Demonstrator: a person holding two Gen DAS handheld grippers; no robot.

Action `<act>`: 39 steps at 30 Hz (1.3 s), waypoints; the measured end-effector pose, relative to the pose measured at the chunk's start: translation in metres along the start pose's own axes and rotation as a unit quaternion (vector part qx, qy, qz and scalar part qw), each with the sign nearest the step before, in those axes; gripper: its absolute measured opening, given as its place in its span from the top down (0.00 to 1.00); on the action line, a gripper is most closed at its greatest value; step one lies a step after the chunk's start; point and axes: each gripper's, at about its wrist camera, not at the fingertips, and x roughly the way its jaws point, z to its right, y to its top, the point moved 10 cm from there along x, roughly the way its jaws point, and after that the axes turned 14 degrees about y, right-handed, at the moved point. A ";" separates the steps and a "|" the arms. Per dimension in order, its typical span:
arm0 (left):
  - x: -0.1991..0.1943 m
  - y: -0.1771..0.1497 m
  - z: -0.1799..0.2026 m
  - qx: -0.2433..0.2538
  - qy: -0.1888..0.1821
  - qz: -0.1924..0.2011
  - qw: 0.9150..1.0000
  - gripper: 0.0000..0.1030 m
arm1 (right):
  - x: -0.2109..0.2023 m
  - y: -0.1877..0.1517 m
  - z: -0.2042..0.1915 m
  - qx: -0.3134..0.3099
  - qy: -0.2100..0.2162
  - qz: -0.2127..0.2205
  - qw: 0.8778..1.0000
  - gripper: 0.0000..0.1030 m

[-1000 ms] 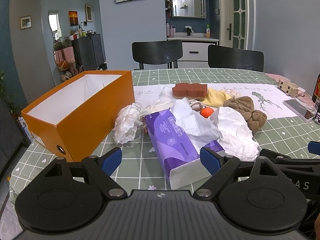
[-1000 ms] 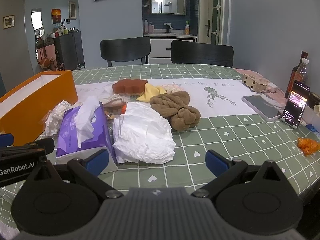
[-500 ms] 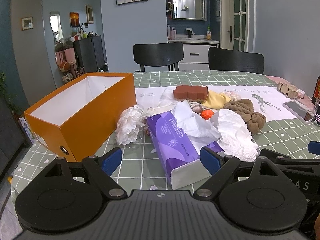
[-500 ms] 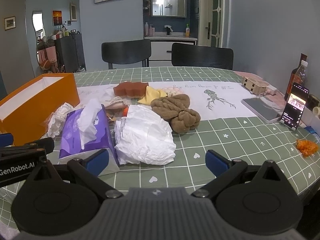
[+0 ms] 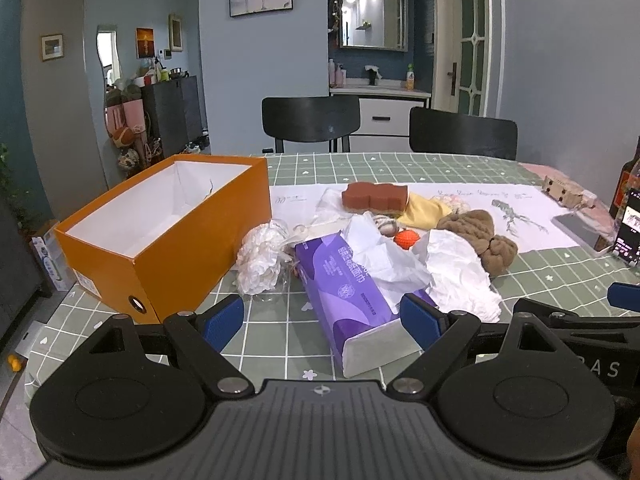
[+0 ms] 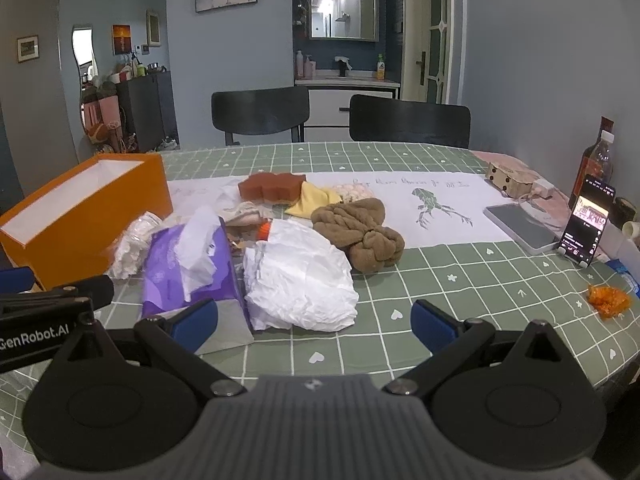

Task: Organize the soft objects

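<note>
Purple tissue pack (image 5: 352, 280) lies near the surface's (image 6: 460, 280) front edge, white crumpled paper (image 6: 300, 276) touching it; your left claw (image 5: 322, 316) and right claw (image 6: 314, 320) both gape, empty.

Matte black left tongs (image 5: 322, 316): ribbed grey centre plate, two round discs either side, triangular cut-outs in angled linkage arms, silver screws at pivots, blue pads (image 5: 223, 317) on the tips. Identical right tongs (image 6: 314, 322), same blue pads (image 6: 434, 326). White "GenRobot.AI" lettering on one black side bar, "BAS" on the other.
</note>
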 end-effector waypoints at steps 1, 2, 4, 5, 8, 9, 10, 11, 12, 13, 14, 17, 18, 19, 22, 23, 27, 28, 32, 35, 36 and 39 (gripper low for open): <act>-0.002 0.000 -0.001 -0.001 -0.002 0.001 1.000 0.00 | -0.002 0.001 -0.001 -0.002 0.000 0.001 1.000 0.02; -0.003 0.001 0.000 0.000 -0.005 0.001 1.000 0.00 | -0.005 0.001 -0.002 -0.003 0.001 0.001 1.000 0.02; -0.005 0.004 0.003 0.008 -0.017 0.004 1.000 0.00 | -0.010 0.002 -0.003 -0.003 0.006 0.003 1.000 0.02; -0.005 0.006 0.004 0.012 -0.022 0.006 1.000 0.00 | -0.011 0.003 -0.002 -0.001 0.011 0.004 1.000 0.02; -0.003 0.019 0.012 0.030 -0.052 0.019 0.998 0.00 | -0.012 0.008 0.002 0.006 0.032 0.010 0.999 0.02; -0.001 0.023 0.015 0.034 -0.061 0.023 0.997 0.00 | -0.012 0.012 0.004 0.003 0.041 0.016 0.999 0.02; 0.001 0.027 0.018 0.037 -0.069 0.026 0.997 0.00 | -0.012 0.016 0.006 -0.003 0.051 0.026 0.998 0.02; 0.005 0.033 0.022 0.041 -0.082 0.028 0.995 0.00 | -0.013 0.020 0.008 -0.008 0.060 0.040 0.997 0.02; 0.011 0.038 0.028 0.045 -0.095 0.027 0.994 0.00 | -0.014 0.026 0.011 -0.017 0.070 0.063 0.995 0.02; 0.015 0.042 0.032 0.048 -0.105 0.026 0.993 0.00 | -0.015 0.032 0.015 -0.027 0.076 0.082 0.993 0.02; 0.022 0.048 0.038 0.053 -0.115 0.025 0.992 0.00 | -0.015 0.036 0.017 -0.036 0.077 0.095 0.992 0.02; 0.041 0.059 0.052 0.072 -0.131 0.019 0.989 0.00 | -0.004 0.051 0.026 -0.073 0.072 0.096 0.990 0.02; 0.047 0.062 0.056 0.078 -0.135 0.016 0.988 0.01 | 0.002 0.056 0.030 -0.083 0.070 0.085 0.990 0.02; 0.051 0.065 0.061 0.082 -0.143 0.017 0.986 0.08 | 0.008 0.061 0.032 -0.089 0.070 0.077 0.991 0.02; 0.067 0.072 0.072 0.091 -0.170 0.004 0.981 0.10 | 0.025 0.077 0.039 -0.106 0.071 0.068 0.990 0.02; 0.073 0.075 0.073 0.093 -0.175 -0.002 0.980 0.10 | 0.031 0.082 0.040 -0.119 0.072 0.061 0.988 0.02; 0.095 0.090 0.080 0.120 -0.167 0.001 0.979 0.10 | 0.062 0.093 0.047 -0.182 0.091 0.015 0.979 0.02; 0.100 0.095 0.082 0.125 -0.167 0.007 0.978 0.10 | 0.069 0.095 0.050 -0.193 0.100 0.002 0.976 0.02; 0.114 0.105 0.101 0.176 -0.219 0.044 0.959 0.09 | 0.095 0.103 0.071 -0.203 0.106 -0.026 0.973 0.02; 0.131 0.107 0.113 0.225 -0.228 0.048 0.946 0.09 | 0.113 0.105 0.087 -0.206 0.100 -0.041 0.973 0.02; 0.137 0.108 0.117 0.240 -0.230 0.049 0.942 0.09 | 0.121 0.104 0.092 -0.206 0.100 -0.048 0.972 0.02; 0.159 0.114 0.127 0.270 -0.235 0.033 0.933 0.09 | 0.142 0.099 0.104 -0.204 0.105 -0.072 0.971 0.02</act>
